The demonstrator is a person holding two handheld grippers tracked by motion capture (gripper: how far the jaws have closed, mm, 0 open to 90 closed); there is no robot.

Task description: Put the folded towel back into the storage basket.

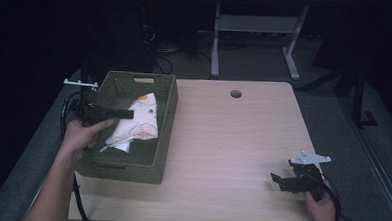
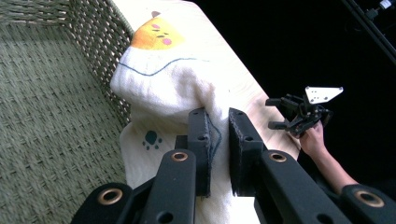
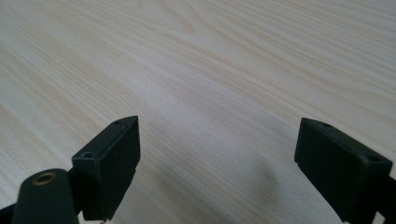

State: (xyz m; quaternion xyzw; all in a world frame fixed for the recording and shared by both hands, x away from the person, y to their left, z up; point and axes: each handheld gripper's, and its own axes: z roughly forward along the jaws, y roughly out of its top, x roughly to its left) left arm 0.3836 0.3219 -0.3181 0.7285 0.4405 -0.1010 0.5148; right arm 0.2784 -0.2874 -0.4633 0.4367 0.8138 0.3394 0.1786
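Cloth (image 1: 138,120), white with an orange cartoon print, draped inside green woven basket (image 1: 131,167) at 9 o'clock on the worktop (image 1: 232,142), partly leaning against the basket wall. Pinched by left gripper (image 2: 218,140), jaws clamped together on a fold of the cloth, a blue paw print just beside at 9 o'clock. Right gripper (image 3: 217,163) at 4 o'clock near the worktop edge, jaws wide apart over bare wood, well apart from the basket.

No words, brands or numbers can be read anywhere. The cloth (image 2: 163,84) bears just printed pictures (an orange face at 12 o'clock, a paw mark at 7 o'clock).
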